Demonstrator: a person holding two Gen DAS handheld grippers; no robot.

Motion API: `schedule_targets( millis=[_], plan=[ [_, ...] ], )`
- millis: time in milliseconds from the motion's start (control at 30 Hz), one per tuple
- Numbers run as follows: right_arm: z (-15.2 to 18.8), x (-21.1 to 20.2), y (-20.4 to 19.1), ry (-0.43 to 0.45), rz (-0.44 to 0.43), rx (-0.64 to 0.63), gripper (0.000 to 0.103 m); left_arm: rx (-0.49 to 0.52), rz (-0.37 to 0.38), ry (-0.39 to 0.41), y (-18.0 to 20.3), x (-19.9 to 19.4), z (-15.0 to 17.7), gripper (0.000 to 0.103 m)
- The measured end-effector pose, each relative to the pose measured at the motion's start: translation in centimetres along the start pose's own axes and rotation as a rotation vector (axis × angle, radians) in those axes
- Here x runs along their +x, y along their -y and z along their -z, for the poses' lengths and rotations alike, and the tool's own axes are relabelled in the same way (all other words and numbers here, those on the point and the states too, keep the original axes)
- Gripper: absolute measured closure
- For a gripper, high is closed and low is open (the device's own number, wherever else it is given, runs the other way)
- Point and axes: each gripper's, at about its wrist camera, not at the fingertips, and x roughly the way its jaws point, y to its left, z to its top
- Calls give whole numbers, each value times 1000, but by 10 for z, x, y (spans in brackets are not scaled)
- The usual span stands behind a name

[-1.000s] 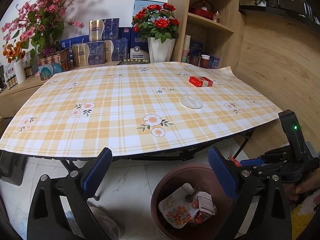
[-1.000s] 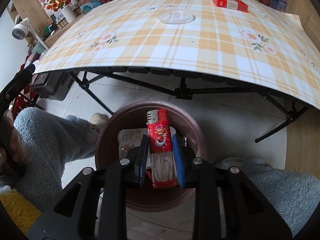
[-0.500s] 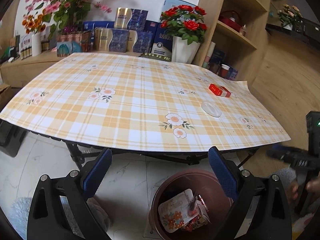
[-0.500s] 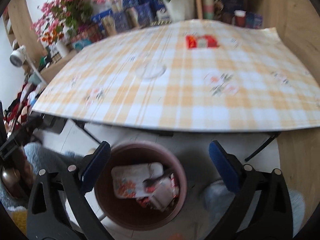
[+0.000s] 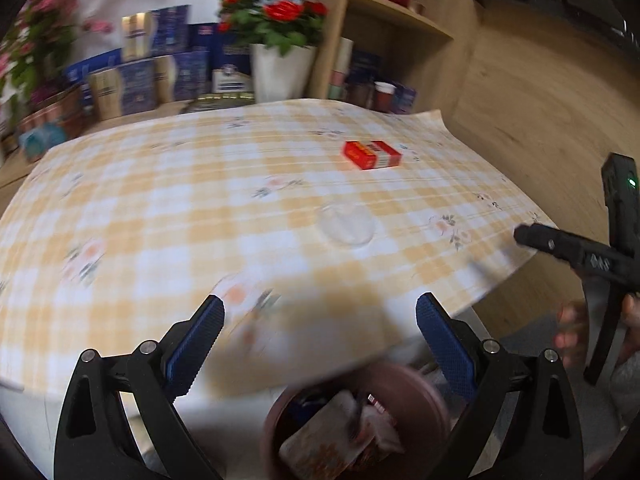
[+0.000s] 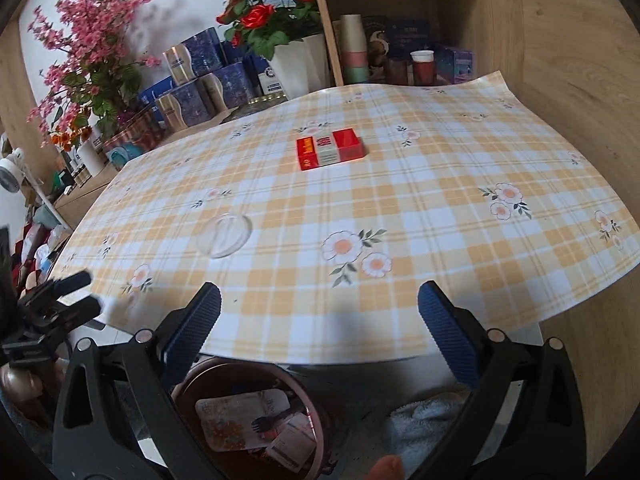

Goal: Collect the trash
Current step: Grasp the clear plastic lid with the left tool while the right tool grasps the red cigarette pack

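Nearest, brown bin [image 6: 256,412] on floor below counter [image 6: 400,216] edge, holding flowered wrapper [image 6: 236,416] and other trash. Right gripper [image 6: 320,344] jaws just opened wide, empty; left gripper [image 5: 320,340] jaws wide apart, empty. Farther on counter, clear lid [image 6: 226,235], then red pack [image 6: 330,148], print unreadable.
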Motion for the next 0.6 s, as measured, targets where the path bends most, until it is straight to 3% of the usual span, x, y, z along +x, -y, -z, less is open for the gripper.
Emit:
schedule_targets(
  millis=[200,300,500,567,600],
  plan=[
    [-10,13,27,-13,-11,66,6,45,4,-120,25,82,-41,9],
    [-13,19,39,-33,-42,99,6,43,-40,-175,27,113,-49,9],
    [-21,29,51,-39,29,70,6,44,-137,-240,25,150,-58,9],
    [-25,33,56,-42,33,70,6,38,-163,-230,23,152,-61,17],
    [-27,36,57,-46,39,68,6,52,-187,-226,23,151,-62,33]
  ],
)
